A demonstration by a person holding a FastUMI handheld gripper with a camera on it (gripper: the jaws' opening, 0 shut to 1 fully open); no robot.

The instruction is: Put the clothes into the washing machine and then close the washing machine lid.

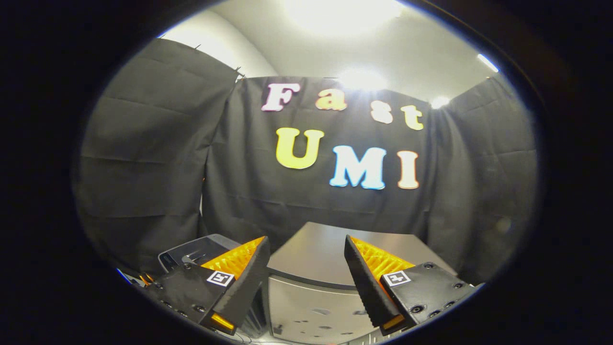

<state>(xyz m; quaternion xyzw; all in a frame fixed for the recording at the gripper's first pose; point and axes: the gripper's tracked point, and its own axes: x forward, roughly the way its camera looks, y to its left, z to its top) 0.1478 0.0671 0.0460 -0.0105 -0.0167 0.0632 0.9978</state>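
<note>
Between my two fingers and just beyond them sits the washing machine point(311, 258), its flat grey lid point(316, 251) down and level, its pale front face showing lower down in the gap. My tongs point(306, 251) stand wide apart, holding nothing and touching nothing; each finger tapers forward over the machine's top. Just beside my left finger point(244, 268) a dark grey box-like thing point(191, 251) shows, too cut off to name. Black cloth wall point(158, 158) hangs behind everything.

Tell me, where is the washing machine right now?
In the gripper view, the washing machine sits just ahead of the open gripper, its grey top showing between the fingers, in front of the black cloth wall.
</note>
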